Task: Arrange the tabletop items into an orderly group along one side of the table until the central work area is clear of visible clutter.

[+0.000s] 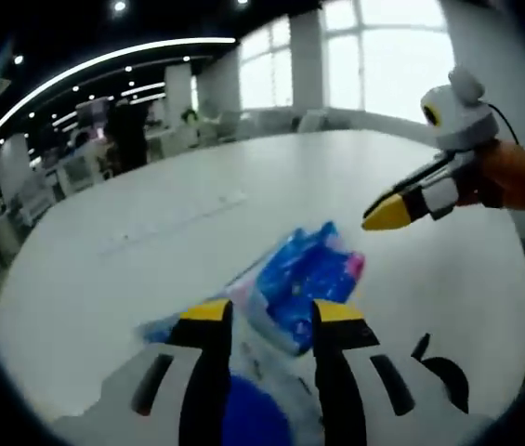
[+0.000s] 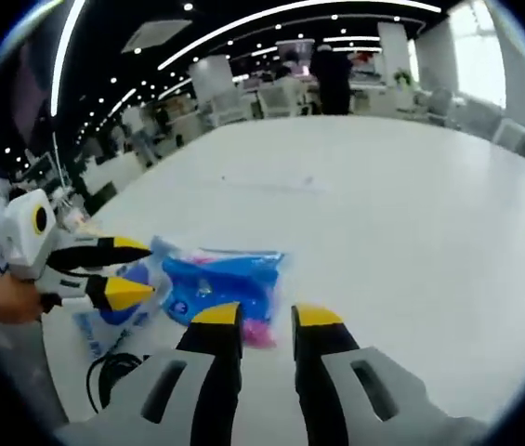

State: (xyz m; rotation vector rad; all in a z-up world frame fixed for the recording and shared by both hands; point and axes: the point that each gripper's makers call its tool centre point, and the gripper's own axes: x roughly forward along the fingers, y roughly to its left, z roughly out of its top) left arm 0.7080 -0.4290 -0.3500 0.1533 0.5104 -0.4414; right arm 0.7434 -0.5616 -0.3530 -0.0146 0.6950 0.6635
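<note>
So there's a big white bench (image 1: pixel 150 251) and a blue plastic packet (image 1: pixel 304 279) with pink bits lying flat on it near the close edge. In the left gripper view the left gripper (image 1: pixel 264 316) has its yellow-tipped jaws spread, hovering right over the near end of the packet, not pinching it. The right gripper (image 1: pixel 387 212) pokes in from the right, and its tips look pressed together there. In the right gripper view that gripper's jaws stand a little apart just beside the packet, holding nothing. There's a black cable (image 2: pixel 104 376) looped on the bench close by.
</note>
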